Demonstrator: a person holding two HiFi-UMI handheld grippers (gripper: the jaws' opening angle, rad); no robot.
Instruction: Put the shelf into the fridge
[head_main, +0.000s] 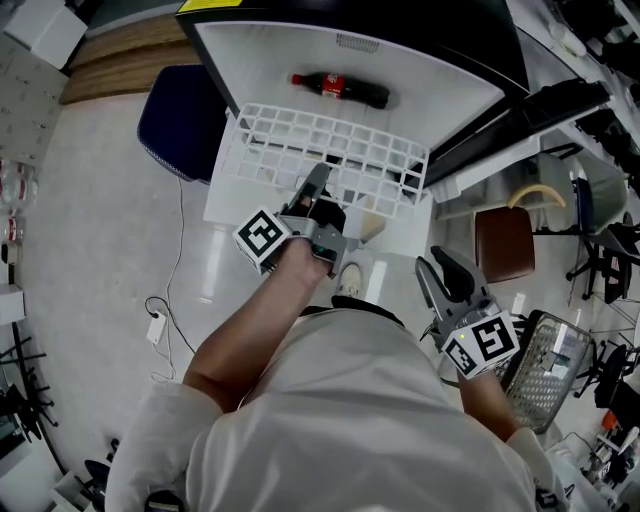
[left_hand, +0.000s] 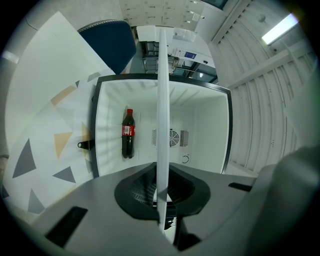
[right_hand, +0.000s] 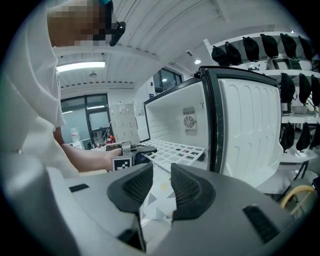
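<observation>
Left gripper (left_hand: 161, 197) is clamped on the near edge of the white plastic grid shelf (head_main: 330, 150). The shelf lies level at the open white fridge's (head_main: 262, 62) mouth, seemingly partly inside. Right gripper (right_hand: 156, 186) is outside the fridge, jaws slightly apart, empty.

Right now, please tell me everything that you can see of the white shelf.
The shelf is a thin white grid of square cells, plastic or coated wire by its look. It lies about level, its far part seemingly inside the open fridge and its near part sticking out toward the person. The left claw is shut on its near edge; nothing else visibly holds it.
</observation>
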